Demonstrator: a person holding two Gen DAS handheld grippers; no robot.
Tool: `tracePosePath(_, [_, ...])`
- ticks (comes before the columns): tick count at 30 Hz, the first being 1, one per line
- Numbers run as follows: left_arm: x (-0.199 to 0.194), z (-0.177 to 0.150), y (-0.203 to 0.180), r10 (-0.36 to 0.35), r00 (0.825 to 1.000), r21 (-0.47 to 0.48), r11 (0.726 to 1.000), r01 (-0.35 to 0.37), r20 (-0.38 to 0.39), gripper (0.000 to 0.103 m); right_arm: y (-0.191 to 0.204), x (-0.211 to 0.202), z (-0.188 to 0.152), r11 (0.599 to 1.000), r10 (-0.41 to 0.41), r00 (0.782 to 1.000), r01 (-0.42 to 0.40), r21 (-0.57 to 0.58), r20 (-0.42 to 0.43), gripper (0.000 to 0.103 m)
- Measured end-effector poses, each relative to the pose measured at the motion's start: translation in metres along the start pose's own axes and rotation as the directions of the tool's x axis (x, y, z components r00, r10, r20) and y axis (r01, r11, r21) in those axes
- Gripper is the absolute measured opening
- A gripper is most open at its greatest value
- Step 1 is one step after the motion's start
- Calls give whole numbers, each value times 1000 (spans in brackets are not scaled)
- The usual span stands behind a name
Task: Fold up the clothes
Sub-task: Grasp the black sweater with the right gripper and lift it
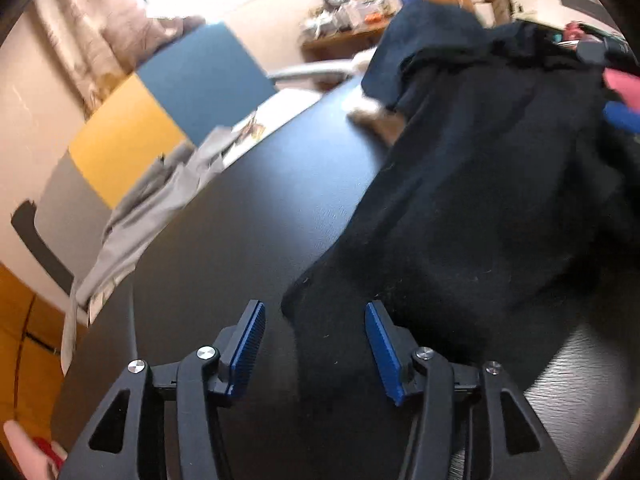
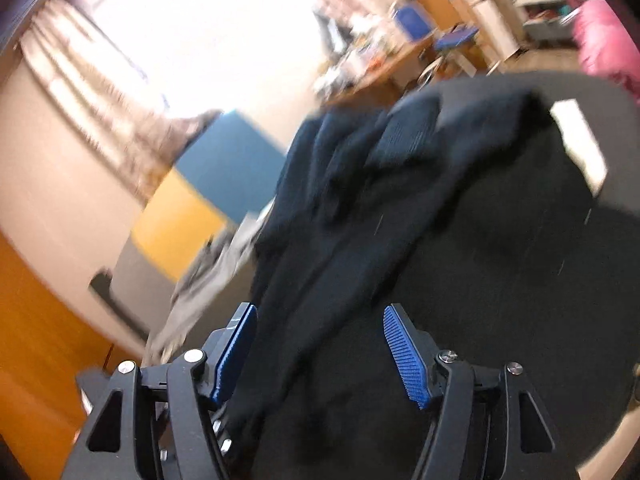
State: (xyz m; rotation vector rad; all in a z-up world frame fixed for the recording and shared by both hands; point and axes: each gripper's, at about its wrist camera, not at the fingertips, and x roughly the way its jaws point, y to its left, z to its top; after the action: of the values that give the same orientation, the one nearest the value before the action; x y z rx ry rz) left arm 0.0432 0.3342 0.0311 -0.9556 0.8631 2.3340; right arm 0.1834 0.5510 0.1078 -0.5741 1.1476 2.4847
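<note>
Garment: dark garment [image 1: 480, 200] rumpled on tabletop [image 1: 240, 240].
Fingers: left gripper [image 1: 316, 344], right gripper [image 2: 320, 350] wide apart, empty.
Next: probably pinching an edge.

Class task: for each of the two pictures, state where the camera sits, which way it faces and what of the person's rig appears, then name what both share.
Left wrist: sits on the left tongs, looking forward over the black table at the dark garment; its blue pads spread open.
Right wrist: sits on the right tongs, facing the same garment; pads open, picture blurred.
Shared: garment, table, yellow and blue panels.
</note>
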Motion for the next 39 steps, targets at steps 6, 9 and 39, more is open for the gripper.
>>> tracePosePath(6, [-7, -3, 19, -144, 990, -95, 985, 144, 11, 20, -15, 37, 26, 997, -71, 992, 74, 28, -104, 20])
tracePosePath(9, [-11, -5, 28, -214, 977, -142, 966, 215, 22, 6, -3, 24, 30, 999, -30, 997, 27, -37, -74, 9])
tracePosePath(39, [-40, -128, 141, -406, 903, -516, 749, 416, 138, 17, -6, 51, 14, 980, -186, 982, 187, 73, -22, 65])
